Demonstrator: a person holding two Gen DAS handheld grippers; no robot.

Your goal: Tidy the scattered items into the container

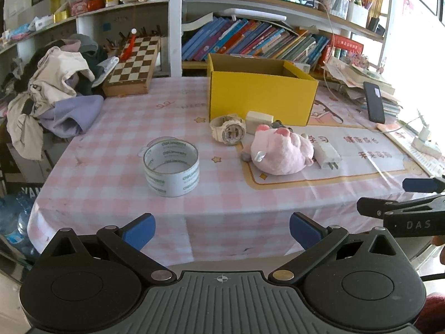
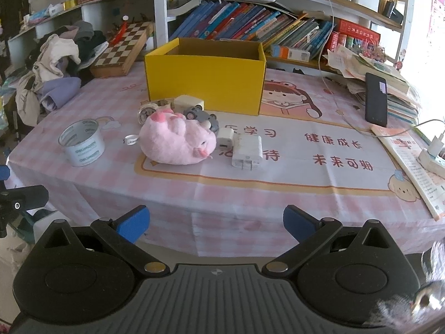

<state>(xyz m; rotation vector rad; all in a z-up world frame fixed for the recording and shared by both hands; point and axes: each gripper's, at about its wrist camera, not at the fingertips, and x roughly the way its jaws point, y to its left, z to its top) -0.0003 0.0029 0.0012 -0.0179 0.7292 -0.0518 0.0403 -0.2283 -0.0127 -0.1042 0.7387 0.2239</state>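
Note:
A yellow cardboard box (image 1: 261,100) (image 2: 204,83) stands open-topped at the back of the pink checked table. In front of it lie a white wristwatch (image 1: 228,130) (image 2: 147,110), a small cream box (image 1: 259,121) (image 2: 189,101), a pink plush toy (image 1: 281,150) (image 2: 175,143), a grey toy (image 2: 201,117), a small white charger (image 2: 225,137) and a larger white charger (image 1: 326,153) (image 2: 247,150). A roll of clear tape (image 1: 171,165) (image 2: 82,142) sits to the left. My left gripper (image 1: 222,231) and right gripper (image 2: 216,224) hang open before the table's front edge, holding nothing.
A pile of clothes (image 1: 52,94) and a chessboard (image 1: 133,66) occupy the back left. Books fill the shelf (image 1: 250,41) behind. A black phone (image 2: 376,100), papers and a power strip (image 2: 434,158) lie on the right. Bare tablecloth (image 2: 250,203) stretches along the front.

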